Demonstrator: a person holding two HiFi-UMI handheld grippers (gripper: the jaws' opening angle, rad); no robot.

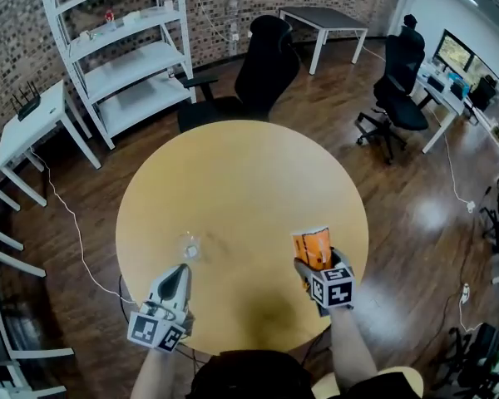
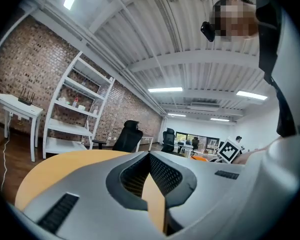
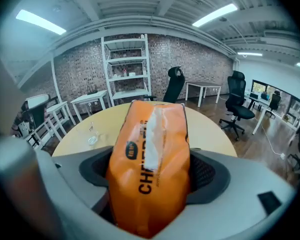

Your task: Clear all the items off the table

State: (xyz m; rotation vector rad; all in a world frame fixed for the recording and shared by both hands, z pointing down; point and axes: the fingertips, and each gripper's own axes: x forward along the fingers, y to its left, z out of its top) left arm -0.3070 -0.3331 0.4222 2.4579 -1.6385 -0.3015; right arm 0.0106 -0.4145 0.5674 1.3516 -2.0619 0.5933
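An orange snack packet (image 1: 312, 246) stands up between the jaws of my right gripper (image 1: 314, 260), which is shut on it over the near right part of the round wooden table (image 1: 241, 181). In the right gripper view the packet (image 3: 152, 159) fills the middle, pinched from both sides. My left gripper (image 1: 181, 273) is shut with nothing in it, low over the table's near left part; its pads meet in the left gripper view (image 2: 149, 158). A small clear crumpled thing (image 1: 190, 247) lies on the table just beyond the left gripper's tip and shows in the right gripper view (image 3: 92, 139).
A black office chair (image 1: 262, 69) stands at the table's far edge. A white shelf unit (image 1: 125, 48) is at the back left, with a small white side table (image 1: 33, 123) beside it. A second black chair (image 1: 399, 81) and a white desk (image 1: 324, 19) stand at the back right.
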